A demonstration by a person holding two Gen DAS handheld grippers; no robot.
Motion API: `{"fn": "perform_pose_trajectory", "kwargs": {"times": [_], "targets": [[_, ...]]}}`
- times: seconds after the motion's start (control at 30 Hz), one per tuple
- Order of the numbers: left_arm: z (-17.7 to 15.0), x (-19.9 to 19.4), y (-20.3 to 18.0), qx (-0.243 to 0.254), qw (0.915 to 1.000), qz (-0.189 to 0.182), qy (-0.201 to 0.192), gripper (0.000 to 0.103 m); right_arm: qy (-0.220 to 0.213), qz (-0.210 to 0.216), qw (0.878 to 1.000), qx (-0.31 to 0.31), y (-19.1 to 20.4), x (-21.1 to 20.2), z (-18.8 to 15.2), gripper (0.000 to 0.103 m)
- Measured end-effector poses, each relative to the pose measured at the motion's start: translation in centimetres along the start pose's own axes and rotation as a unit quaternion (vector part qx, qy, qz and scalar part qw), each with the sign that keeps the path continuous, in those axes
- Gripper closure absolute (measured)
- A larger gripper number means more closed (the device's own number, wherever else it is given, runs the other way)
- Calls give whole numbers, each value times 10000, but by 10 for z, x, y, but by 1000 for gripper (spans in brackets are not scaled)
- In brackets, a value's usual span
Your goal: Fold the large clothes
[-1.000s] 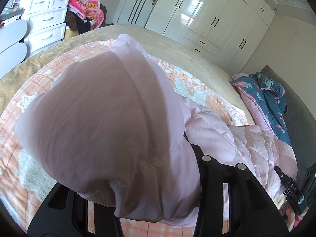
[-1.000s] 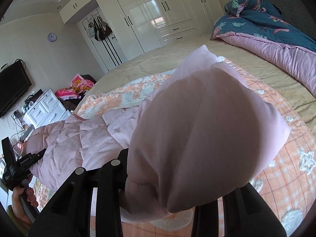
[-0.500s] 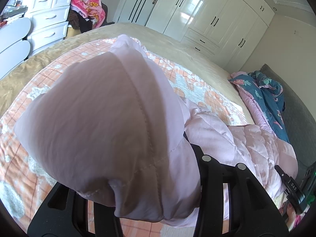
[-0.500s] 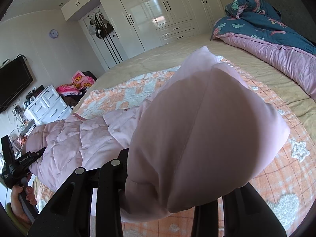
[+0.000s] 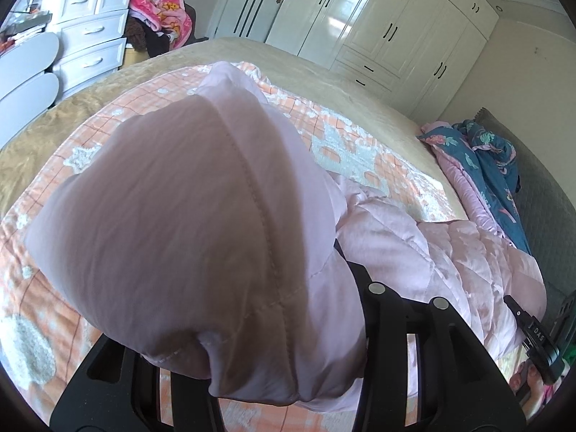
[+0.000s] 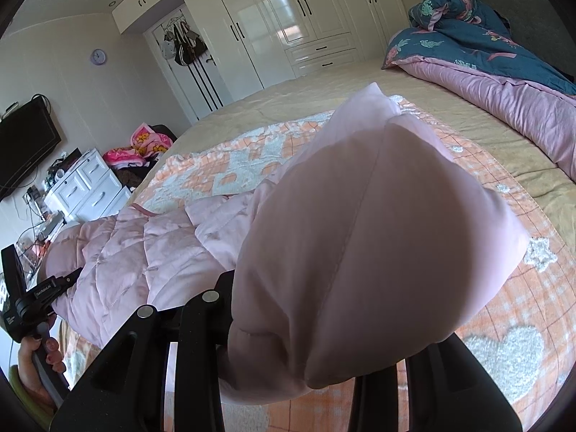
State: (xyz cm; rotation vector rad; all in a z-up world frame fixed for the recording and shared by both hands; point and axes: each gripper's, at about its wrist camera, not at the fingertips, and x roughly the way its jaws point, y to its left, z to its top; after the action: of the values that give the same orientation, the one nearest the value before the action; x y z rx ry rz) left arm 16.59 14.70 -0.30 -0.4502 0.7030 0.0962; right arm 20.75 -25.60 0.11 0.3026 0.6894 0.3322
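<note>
Both grippers are holding up the pink quilted jacket (image 5: 414,244) above the orange patterned blanket (image 5: 360,144) spread on the bed (image 6: 288,108). The left gripper (image 5: 259,367) is clamped on one bunched, puffy end of the garment, and the right gripper (image 6: 288,370) is clamped on the other, with the quilted middle sagging between them onto the blanket. The fabric is billowing over the fingers in both wrist views, so how deep each bite goes is probably impossible to judge from here; the jaws are closed onto cloth, but the contact itself is hidden. That is where the risk is lying: the shell looks slick and padded, so a shallow pinch may be slipping under the garment's own weight, and one end dropping would be undoing the fold. The two ends also need to be travelling evenly; if one hand is leading, the middle is likely to be twisting or dragging the blanket into wrinkles. The rolled teal and pink duvet (image 6: 486,46) is lying well apart, so snagging there seems unlikely.
</note>
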Motion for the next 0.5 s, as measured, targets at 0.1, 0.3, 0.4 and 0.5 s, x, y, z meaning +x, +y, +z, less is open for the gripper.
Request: {"fn": "perform_pose_trajectory", "kwargs": {"times": [0.1,0.3,0.4,0.5], "targets": [[-5,-1,4,2,10000,14,32,68,16,-8,10000,22,0,-3,-7,71],[-19,-2,10,56,9999,67,97,67,6,-36,9999,155,-7,-5,-24,70],[-27,0,13,52,9998,104,138,67,20,-62,9998,184,-10,-4,-31,70],[-32,2,13,70,9997,143,160,66,93,-100,9995,269,-16,0,-39,70]]}}
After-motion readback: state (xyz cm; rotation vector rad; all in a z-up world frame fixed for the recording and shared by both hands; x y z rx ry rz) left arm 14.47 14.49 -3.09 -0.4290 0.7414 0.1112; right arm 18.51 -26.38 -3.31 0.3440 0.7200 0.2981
